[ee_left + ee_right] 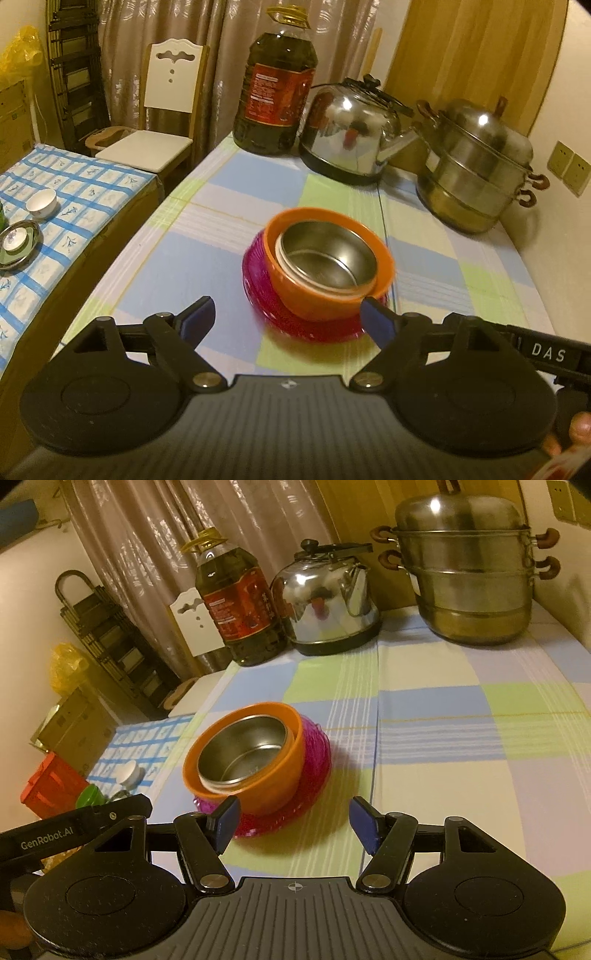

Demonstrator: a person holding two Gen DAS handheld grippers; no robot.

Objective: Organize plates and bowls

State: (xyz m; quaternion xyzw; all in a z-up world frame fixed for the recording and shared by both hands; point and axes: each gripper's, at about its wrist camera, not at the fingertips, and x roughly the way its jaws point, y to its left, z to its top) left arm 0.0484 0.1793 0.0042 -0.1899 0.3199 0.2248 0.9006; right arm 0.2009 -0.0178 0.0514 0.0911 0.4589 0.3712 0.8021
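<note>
I see a steel bowl nested in an orange bowl, tilted, atop a pink plate on the checked tablecloth

Your left gripper is angled downward, its jaws spread wide with nothing between the blue pads. Your right gripper is pitched down at a similar angle, jaws parted and also empty. A fingertip of yours shows at the lower right edge of the left wrist view.
</note>
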